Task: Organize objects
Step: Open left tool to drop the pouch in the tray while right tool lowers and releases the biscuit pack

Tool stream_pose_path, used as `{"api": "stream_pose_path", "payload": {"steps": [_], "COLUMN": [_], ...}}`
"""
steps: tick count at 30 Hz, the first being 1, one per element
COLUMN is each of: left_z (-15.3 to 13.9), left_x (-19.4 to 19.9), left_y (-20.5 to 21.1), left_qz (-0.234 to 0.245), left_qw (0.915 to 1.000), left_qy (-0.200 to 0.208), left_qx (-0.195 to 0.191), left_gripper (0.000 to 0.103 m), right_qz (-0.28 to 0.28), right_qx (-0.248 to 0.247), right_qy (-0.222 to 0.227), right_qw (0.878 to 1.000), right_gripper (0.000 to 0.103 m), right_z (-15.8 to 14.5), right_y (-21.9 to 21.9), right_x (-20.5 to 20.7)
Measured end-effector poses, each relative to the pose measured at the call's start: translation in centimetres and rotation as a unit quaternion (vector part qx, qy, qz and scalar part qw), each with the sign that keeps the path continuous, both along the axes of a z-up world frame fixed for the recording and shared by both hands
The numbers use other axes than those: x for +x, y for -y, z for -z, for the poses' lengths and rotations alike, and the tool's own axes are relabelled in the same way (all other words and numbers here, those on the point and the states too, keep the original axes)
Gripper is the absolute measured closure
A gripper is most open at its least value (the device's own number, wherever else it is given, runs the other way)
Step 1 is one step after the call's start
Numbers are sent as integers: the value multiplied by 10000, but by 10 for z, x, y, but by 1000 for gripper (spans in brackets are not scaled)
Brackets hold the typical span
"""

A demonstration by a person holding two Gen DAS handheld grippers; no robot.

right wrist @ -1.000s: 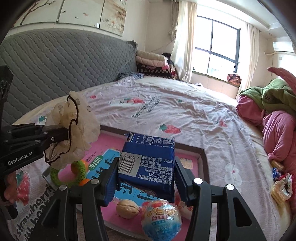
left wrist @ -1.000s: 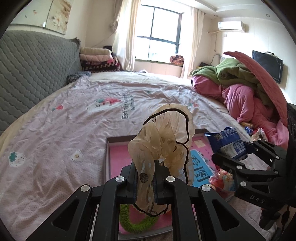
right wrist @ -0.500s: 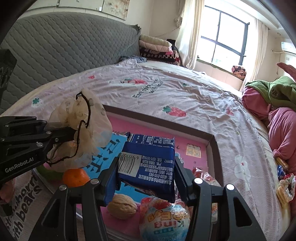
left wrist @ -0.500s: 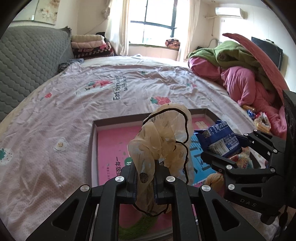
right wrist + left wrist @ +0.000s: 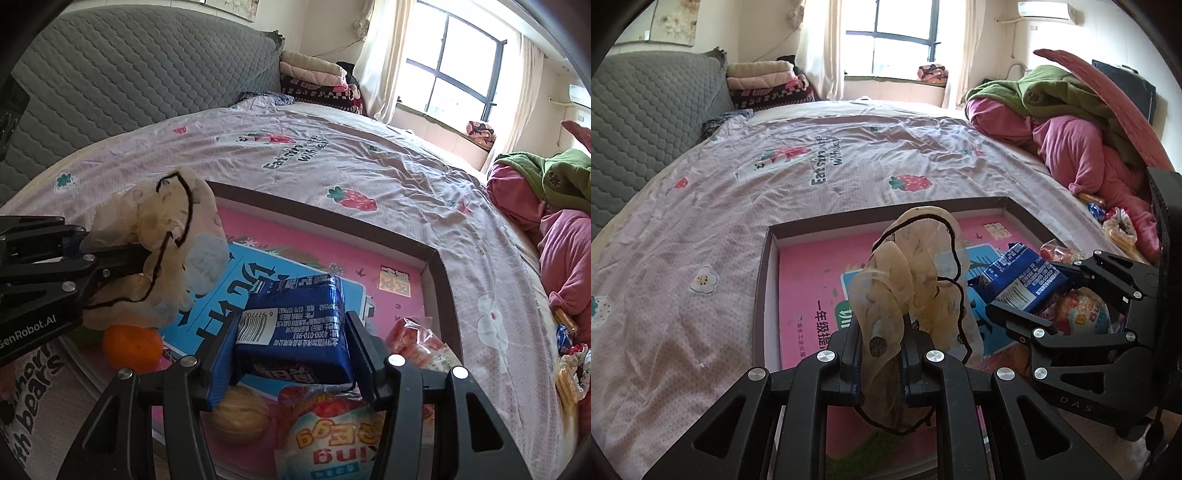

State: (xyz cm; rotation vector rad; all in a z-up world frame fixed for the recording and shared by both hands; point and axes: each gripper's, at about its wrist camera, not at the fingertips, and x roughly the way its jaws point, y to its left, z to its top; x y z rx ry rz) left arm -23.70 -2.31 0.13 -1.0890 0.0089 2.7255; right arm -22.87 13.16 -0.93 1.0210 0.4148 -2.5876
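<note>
A bed with a strawberry-print sheet carries a shallow tray lined in pink, a grey headboard behind it and a window beyond. Over the tray's left edge the left gripper pinches a sheer cream scrunchie with black trim; its jaws are opening, the fabric not yet free of the pads. An orange and something green lie under it at the near left corner. Right of that, over the tray's middle, the right gripper is clenched on a blue packet. A walnut and a snack bag crowd the near edge, with a red wrapper by the right wall. To do this well, I judge each piece should go down on bare lining, the scrunchie clear of the orange, the packet laid flat before release
</note>
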Motion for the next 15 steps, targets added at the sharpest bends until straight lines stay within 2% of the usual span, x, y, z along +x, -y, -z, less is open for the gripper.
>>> {"api": "stream_pose_path", "payload": {"steps": [15], "left_z": [1], "left_x": [1], "left_y": [-3], "left_qz": [12], "left_qw": [10000], "left_qy": [-4], "left_qx": [-66], "left_gripper": [75], "right_qz": [58], "right_qx": [-78], "right_qy": [47], "right_qw": [9999], "right_gripper": [46], "right_z": [-1], "right_y": [-1], "right_x": [1]}}
